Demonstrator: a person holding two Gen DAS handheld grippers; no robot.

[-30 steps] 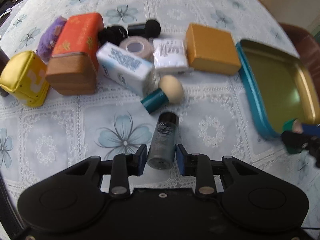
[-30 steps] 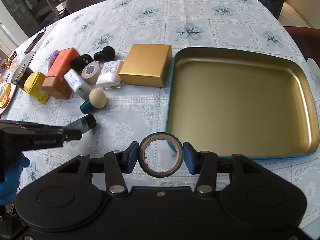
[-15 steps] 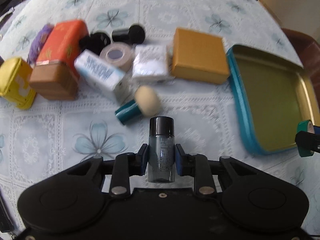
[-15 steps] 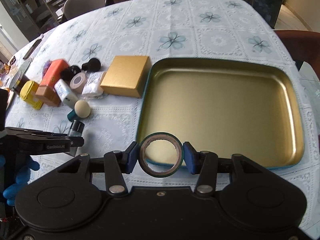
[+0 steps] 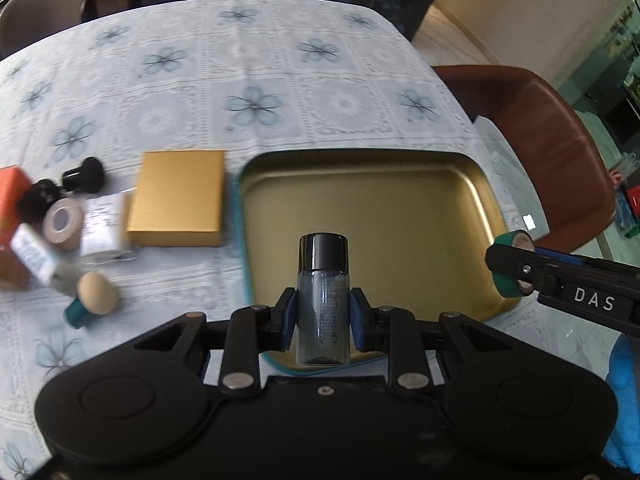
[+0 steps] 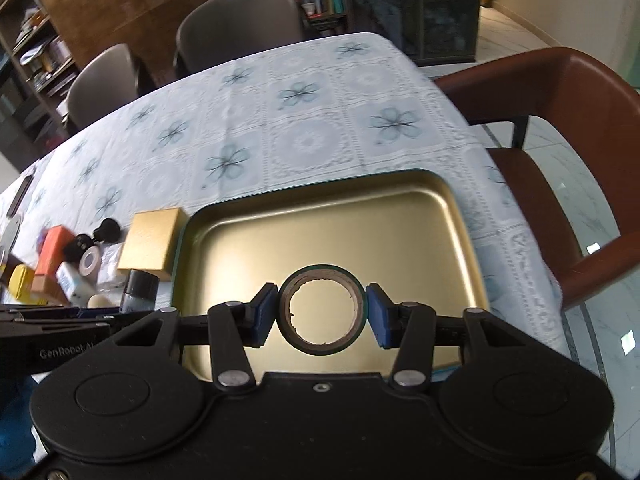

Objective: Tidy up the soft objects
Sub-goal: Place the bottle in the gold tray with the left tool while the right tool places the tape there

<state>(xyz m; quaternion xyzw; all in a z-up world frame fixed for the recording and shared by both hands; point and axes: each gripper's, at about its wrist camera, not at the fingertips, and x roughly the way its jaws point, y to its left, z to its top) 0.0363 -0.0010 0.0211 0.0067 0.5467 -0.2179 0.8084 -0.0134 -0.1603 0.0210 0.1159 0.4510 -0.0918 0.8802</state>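
Table [image 5: 280, 80], round, under a lace-pattern cloth with blue flowers: it is carrying the whole lot. Gold tray [image 5: 476, 184] with a teal outer wall, nothing lying in it: a second ago it was sitting at the right edge of the left wrist view; now it is filling the middle of both views, so both tools are arriving over its near rim. Left gripper [image 5: 323, 312]: its jaws are clamping, at their narrowest, a small clear bottle [image 5: 323, 304] with a black cap, held upright; a second ago that bottle was lying on the cloth between open pads, so it is now being carried clear of the table toward the tray. Right gripper [image 6: 322, 314]: its jaws are standing about half open, pads pressing either side of a green-edged tape roll [image 6: 322, 310], the same grip as a second ago, now hanging above the tray's near part. Gold box [image 5: 178, 196] is lying just left of the tray. The remaining cluster is waiting at far left, well apart from the tray: an orange box [image 5: 10, 184], a beige tape roll [image 5: 62, 222], a white packet [image 5: 104, 224], a teal-handled sponge applicator [image 5: 94, 298], and two black items too blurred to name. Judgement: two deliveries are nearing release together; neither item is yet resting in the tray, and the truly soft pieces are still waiting.
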